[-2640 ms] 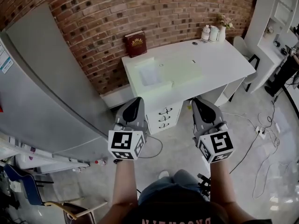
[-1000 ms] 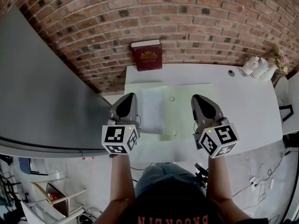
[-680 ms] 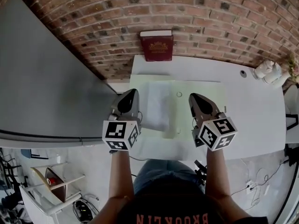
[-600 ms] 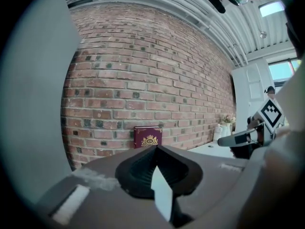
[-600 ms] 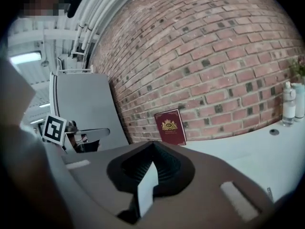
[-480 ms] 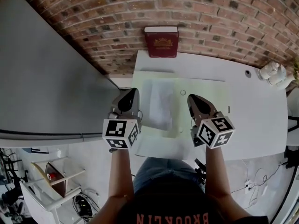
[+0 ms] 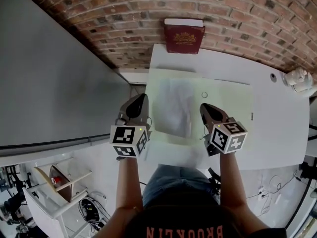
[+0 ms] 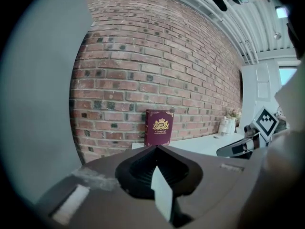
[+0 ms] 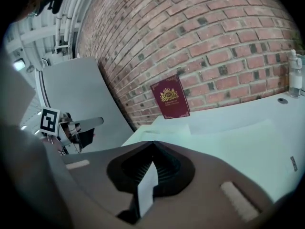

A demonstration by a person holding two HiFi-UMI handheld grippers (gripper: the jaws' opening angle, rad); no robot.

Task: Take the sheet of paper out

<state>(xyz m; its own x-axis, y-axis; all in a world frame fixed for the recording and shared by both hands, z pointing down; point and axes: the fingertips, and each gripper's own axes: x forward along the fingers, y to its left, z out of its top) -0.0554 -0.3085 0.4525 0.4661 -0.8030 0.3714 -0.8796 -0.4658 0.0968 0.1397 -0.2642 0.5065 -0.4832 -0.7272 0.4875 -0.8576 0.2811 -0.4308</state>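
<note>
Two tongs hang clenched and empty over the smooth white counter (image 7: pixel 277 128). Left tongs (image 7: pixel 141 97) hang just beside the thin, flat sheet of paper (image 7: pixel 173 108), which lies on a pale green mat (image 7: pixel 228 108), long side pointing at the brick wall (image 7: pixel 223 4). Right tongs (image 7: pixel 203 106) hover over the mat.

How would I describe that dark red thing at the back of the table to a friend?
Find the brick wall, then the white table against it. At the table's back edge a book stands upright against the bricks. It alone is dark red with a gold crest; everything near it is white or pale green.
</note>
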